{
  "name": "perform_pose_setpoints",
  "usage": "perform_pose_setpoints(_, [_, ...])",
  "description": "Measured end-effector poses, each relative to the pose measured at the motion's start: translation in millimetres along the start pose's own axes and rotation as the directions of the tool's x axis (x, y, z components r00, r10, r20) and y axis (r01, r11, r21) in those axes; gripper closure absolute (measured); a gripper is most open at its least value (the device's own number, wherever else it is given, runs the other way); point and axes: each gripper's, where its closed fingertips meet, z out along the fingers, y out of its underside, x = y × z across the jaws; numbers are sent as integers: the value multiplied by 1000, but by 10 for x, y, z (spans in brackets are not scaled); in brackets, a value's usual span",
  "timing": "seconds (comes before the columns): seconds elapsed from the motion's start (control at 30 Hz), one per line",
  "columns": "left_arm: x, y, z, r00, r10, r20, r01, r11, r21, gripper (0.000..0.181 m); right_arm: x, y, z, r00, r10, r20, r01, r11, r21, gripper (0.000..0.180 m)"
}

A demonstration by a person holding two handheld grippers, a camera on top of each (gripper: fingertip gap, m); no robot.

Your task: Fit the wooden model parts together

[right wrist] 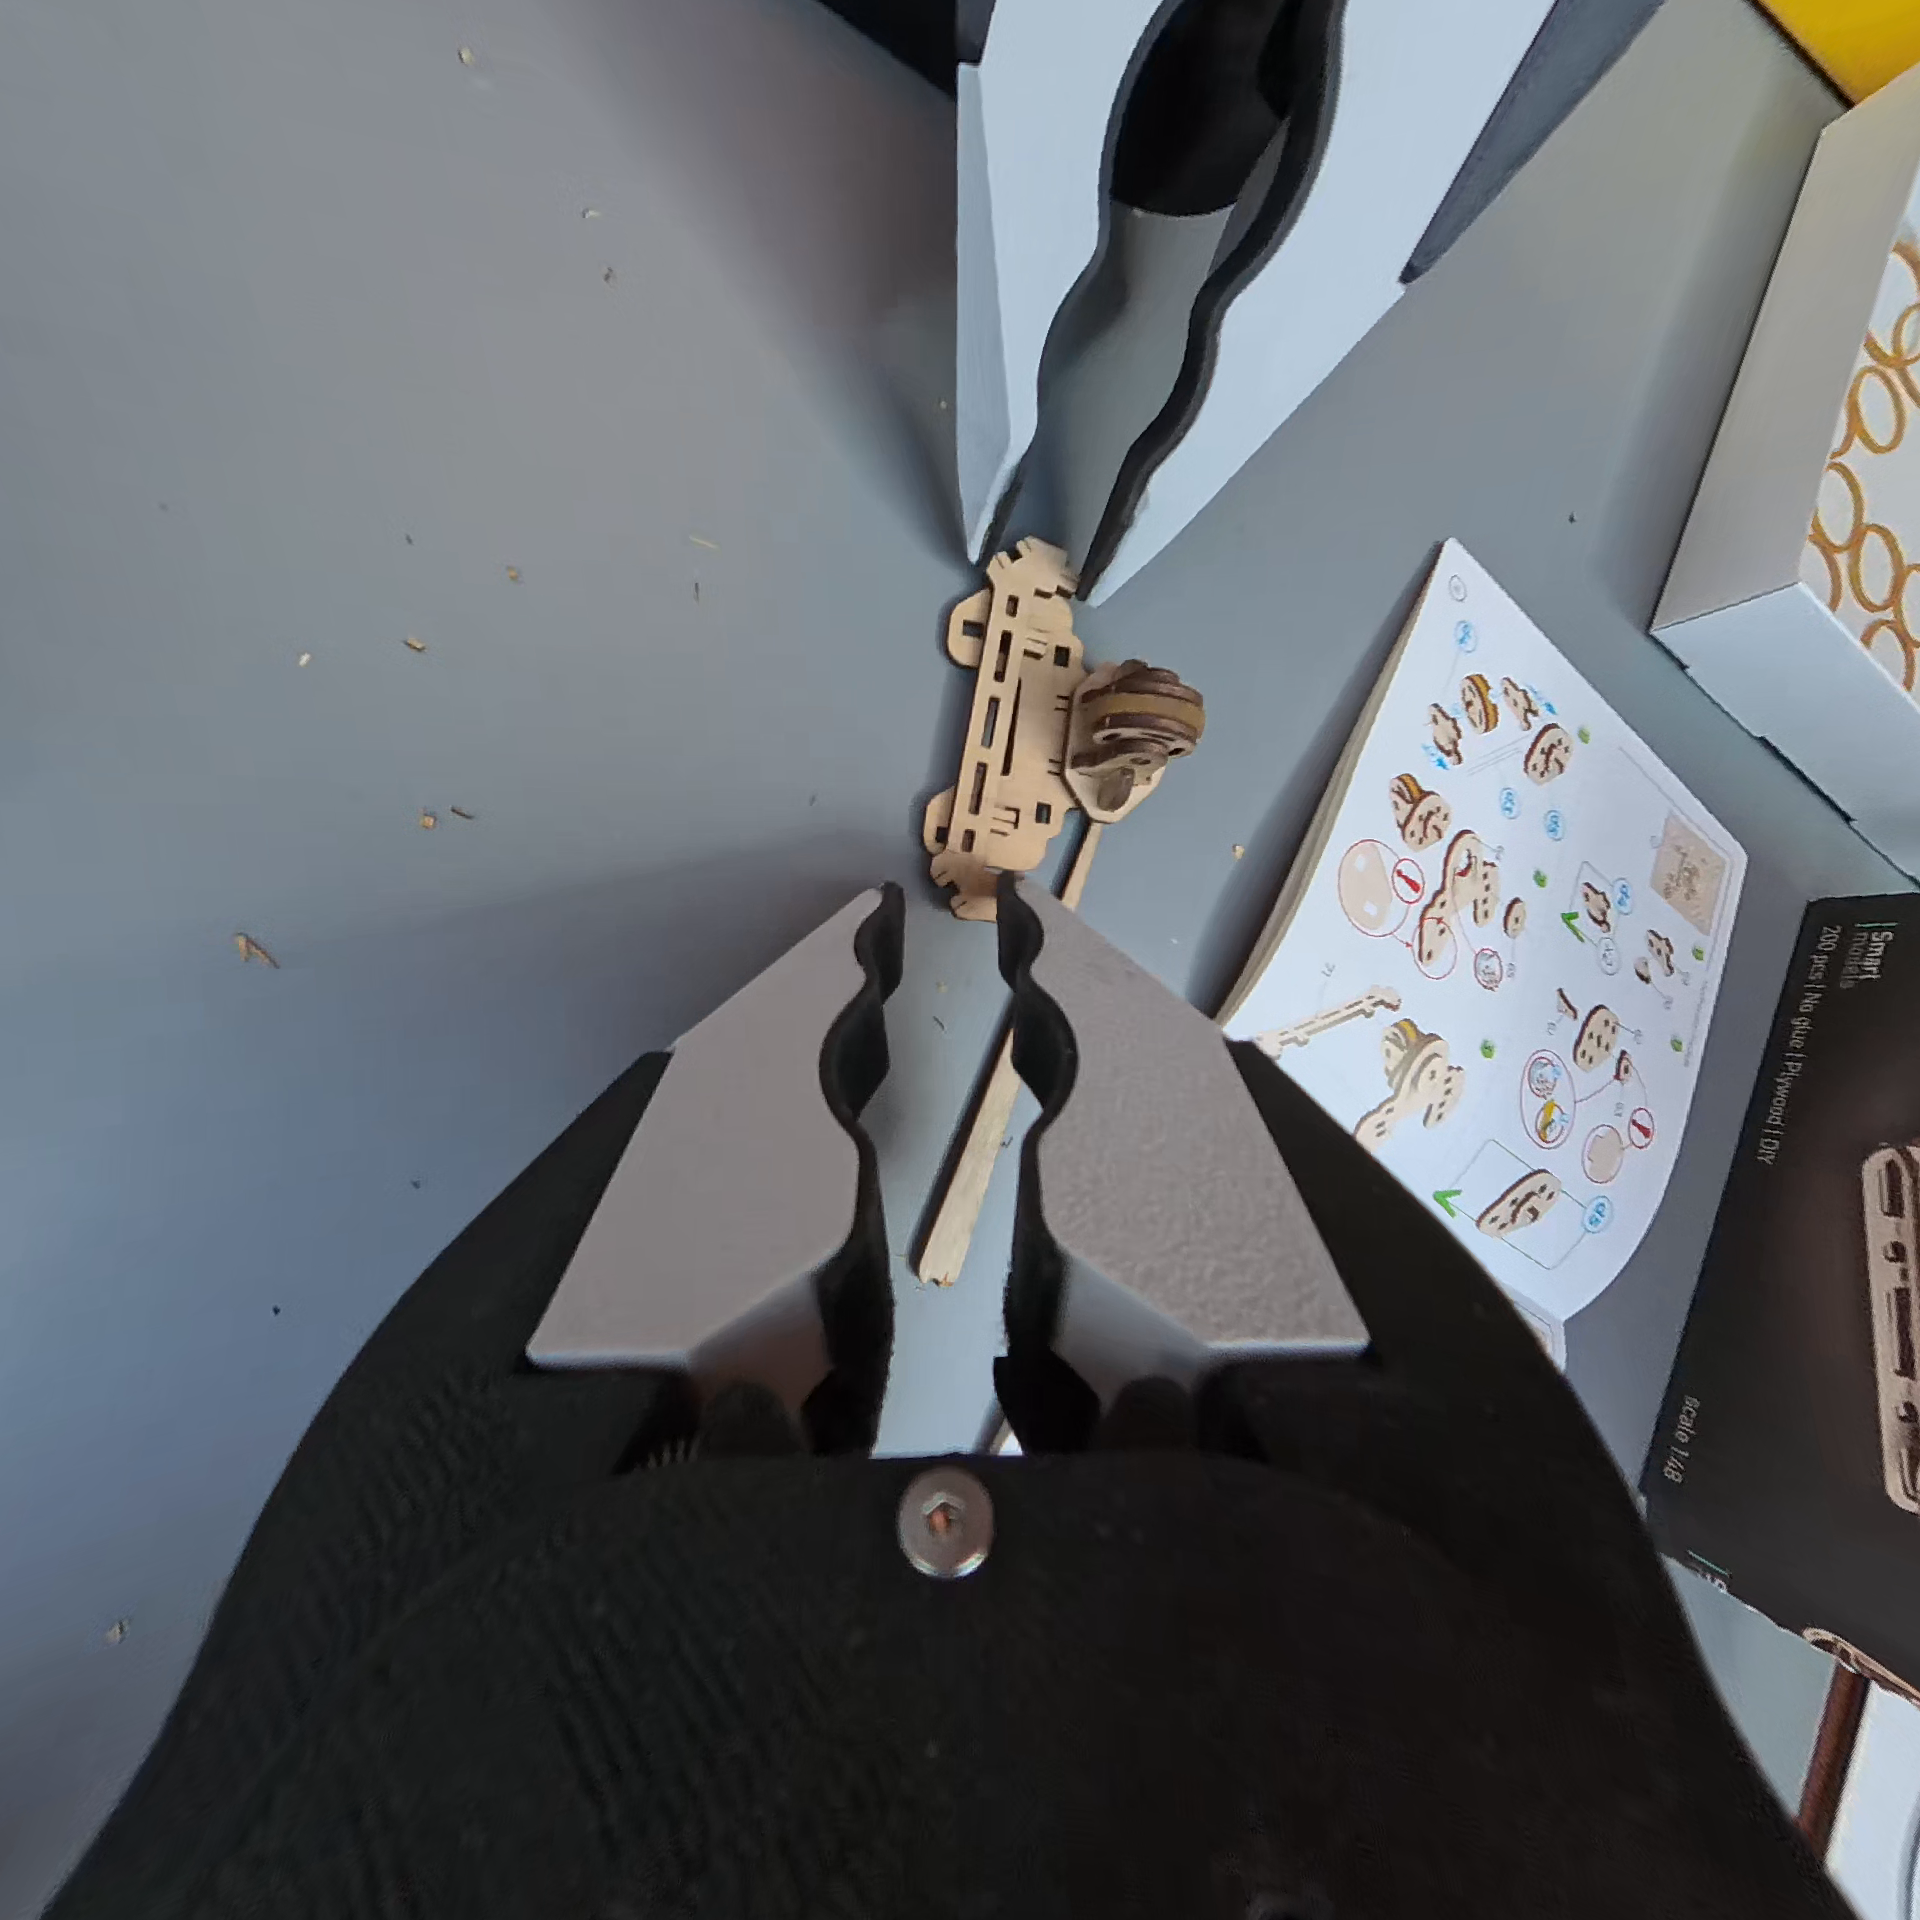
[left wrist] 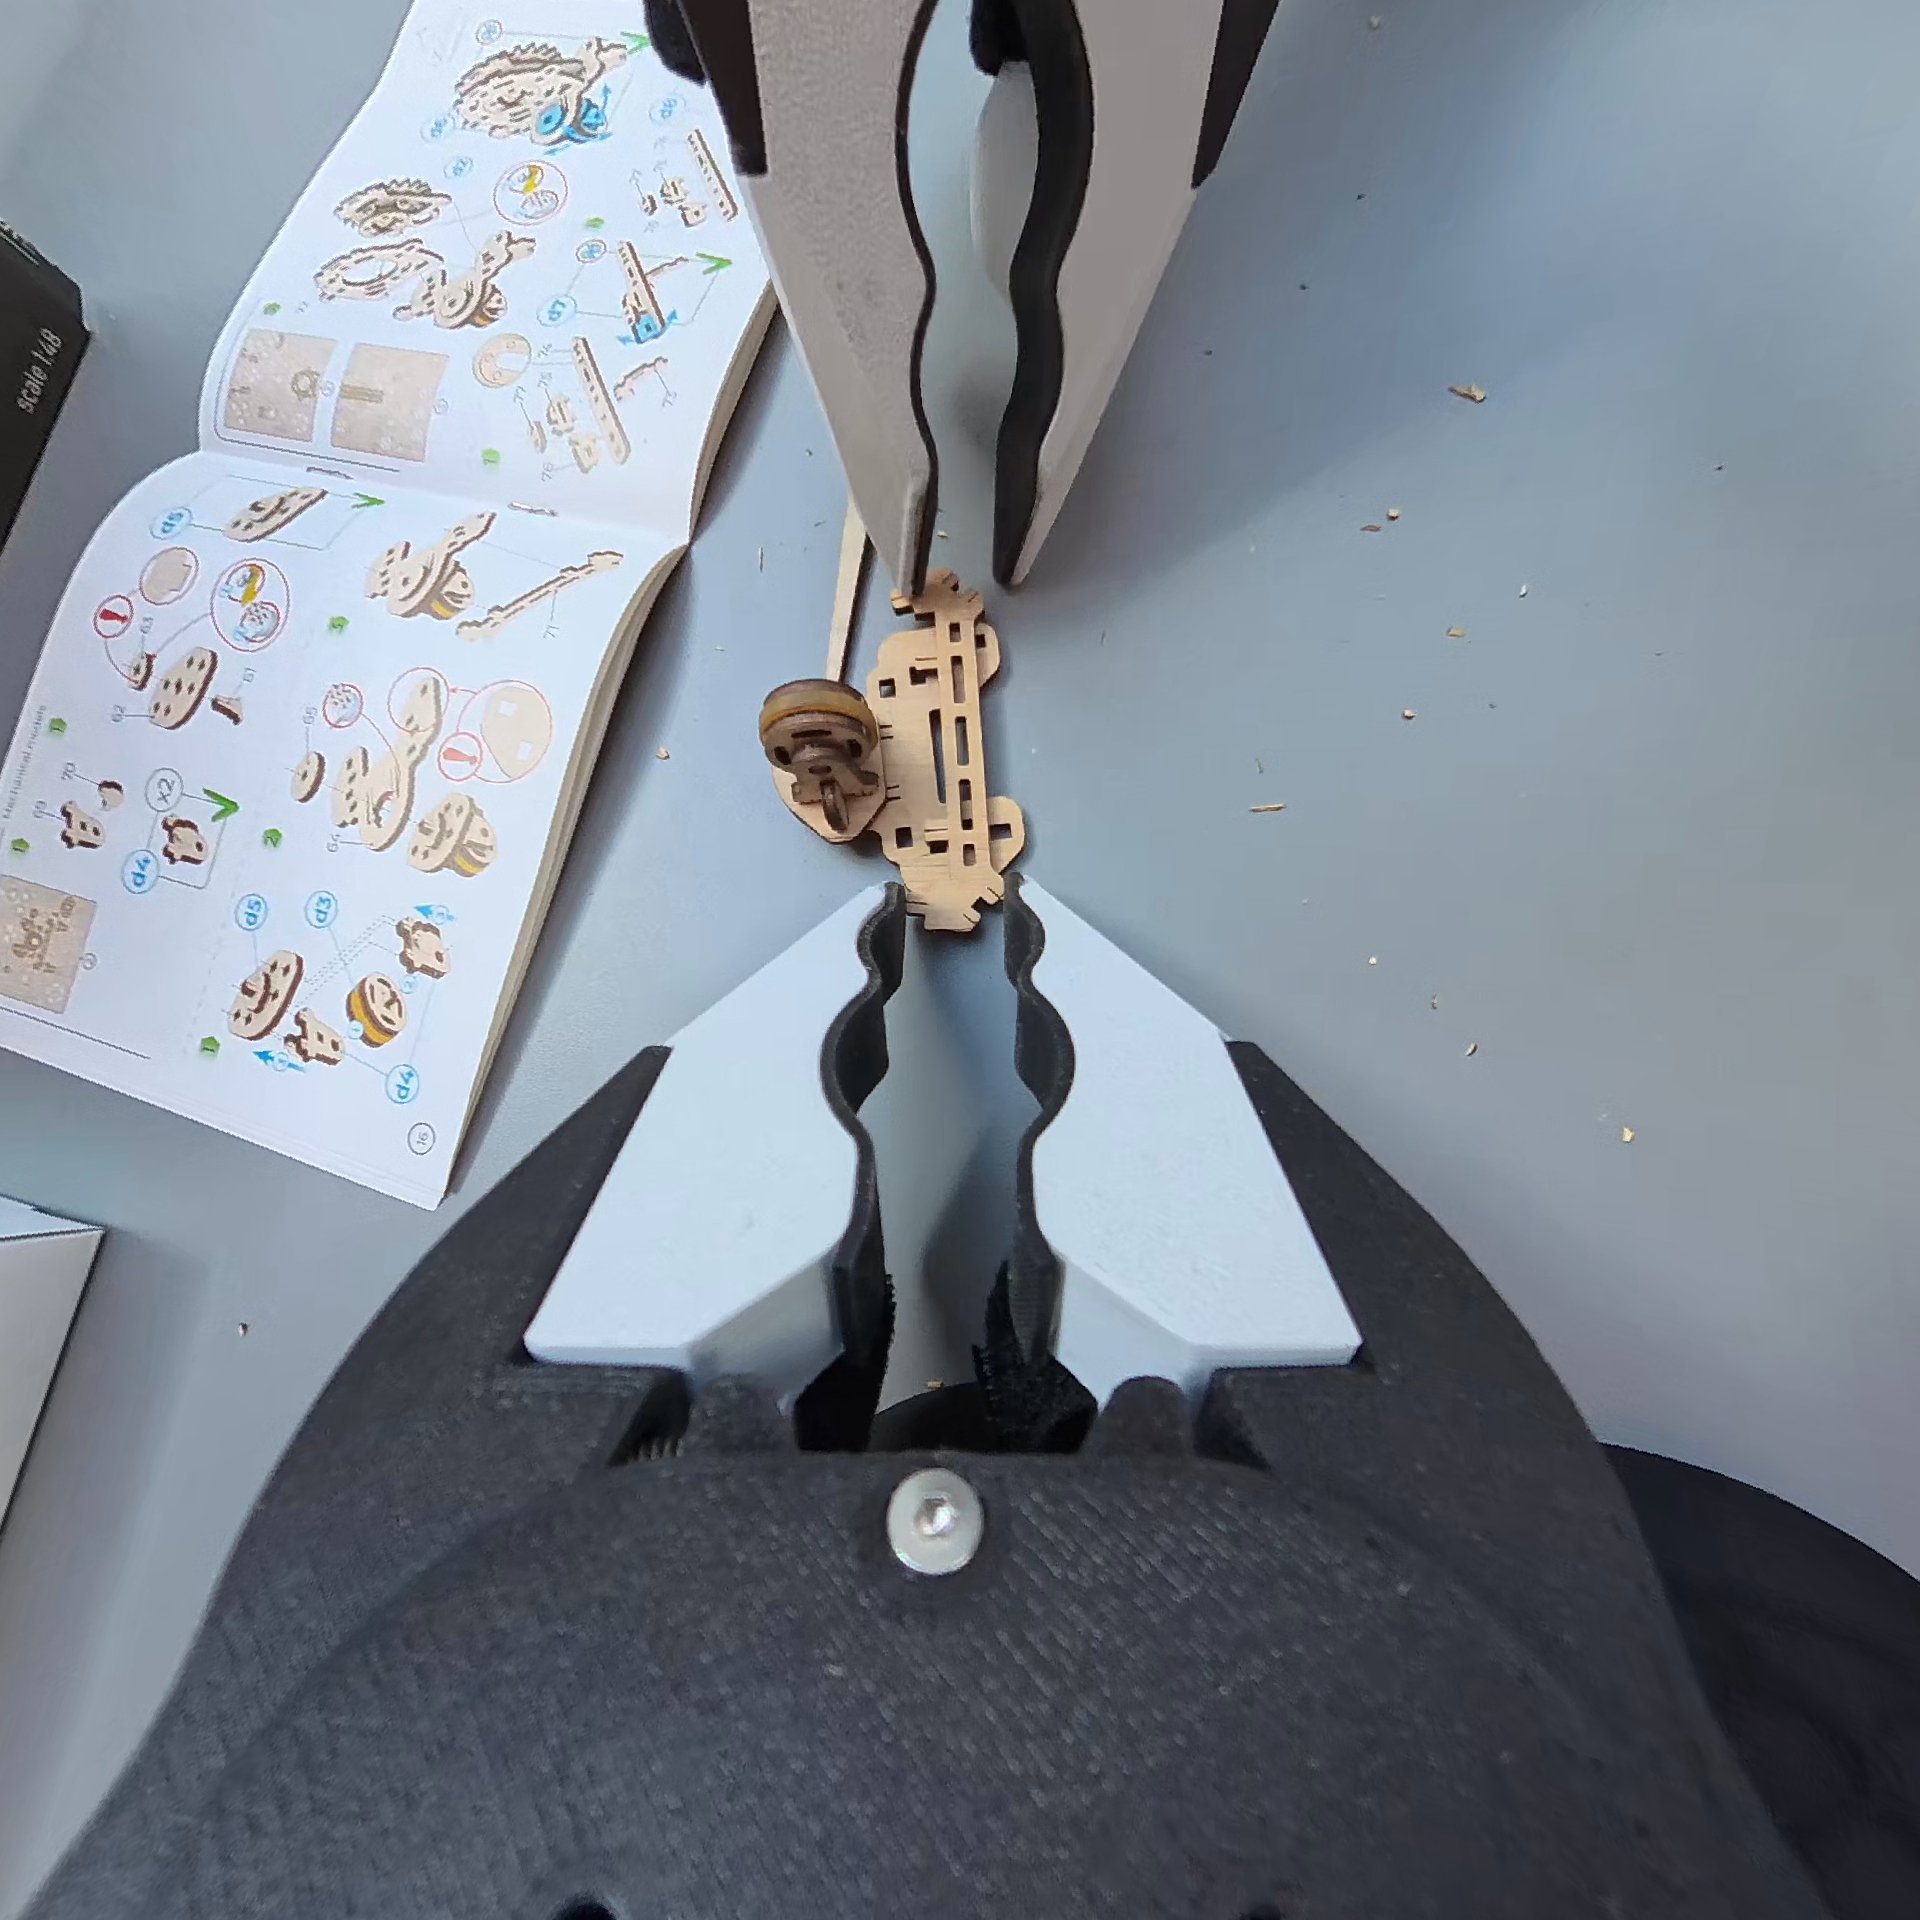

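Two grippers are seen in the left wrist view, tip to tip over a grey table (left wrist: 1558,935). The left gripper (left wrist: 954,902) is held with its jaws parted, and the near end of a flat wooden frame (left wrist: 948,753) sits between its tips; whether the pads press on the wood cannot be told. The frame's long axis is laid along the fingers, from one gripper toward the other. A darker round wheel piece (left wrist: 821,750) is attached to its left side. The far end of the frame is met by one fingertip of the right gripper (left wrist: 961,582), whose jaws are also spread. A thin wooden stick (left wrist: 847,592) is partly hidden behind that gripper. An open instruction booklet (left wrist: 343,582) is laid flat at the left; a black box (left wrist: 31,374) is cut off by the left edge, so nothing of its contents is shown. Wood crumbs (left wrist: 1467,392) are scattered on the table.

In the right wrist view, the right gripper (right wrist: 951,902) is shown with its jaws apart, one tip touching the frame's (right wrist: 1013,727) near end. The frame again runs lengthwise away from the camera to the left gripper (right wrist: 1034,582), with the wheel piece (right wrist: 1138,727) now on its right. The stick (right wrist: 982,1143) is seen lying between the near fingers. The booklet (right wrist: 1475,987) and the black box (right wrist: 1787,1247) are placed at the right; a white box (right wrist: 1829,520) is cropped at the corner, its inside unseen.
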Motion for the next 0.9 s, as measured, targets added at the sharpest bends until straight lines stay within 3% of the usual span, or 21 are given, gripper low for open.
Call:
perform_pose_setpoints(0.3, [9, 10, -31, 983, -152, -106, 153, 988, -3, 164, 45, -50, 1, 999, 40, -12, -40, 998, 39, 174])
perform_pose_setpoints(0.5, [-15, -56, -89, 990, -124, -75, 128, 990, 58, 167, 75, -109, -51, 994, 104, 13, -105, 989, 104, 178])
perform_pose_setpoints(0.7, [-92, -57, -114, 995, -103, -11, 104, 992, 73, 178, 145, -203, -135, 971, 228, 73, -238, 949, 207, 179])
perform_pose_setpoints(0.9, [-131, -75, -163, 993, -114, 10, 112, 988, 103, 178, 150, -210, -148, 902, 378, 211, -422, 875, 238, 180])
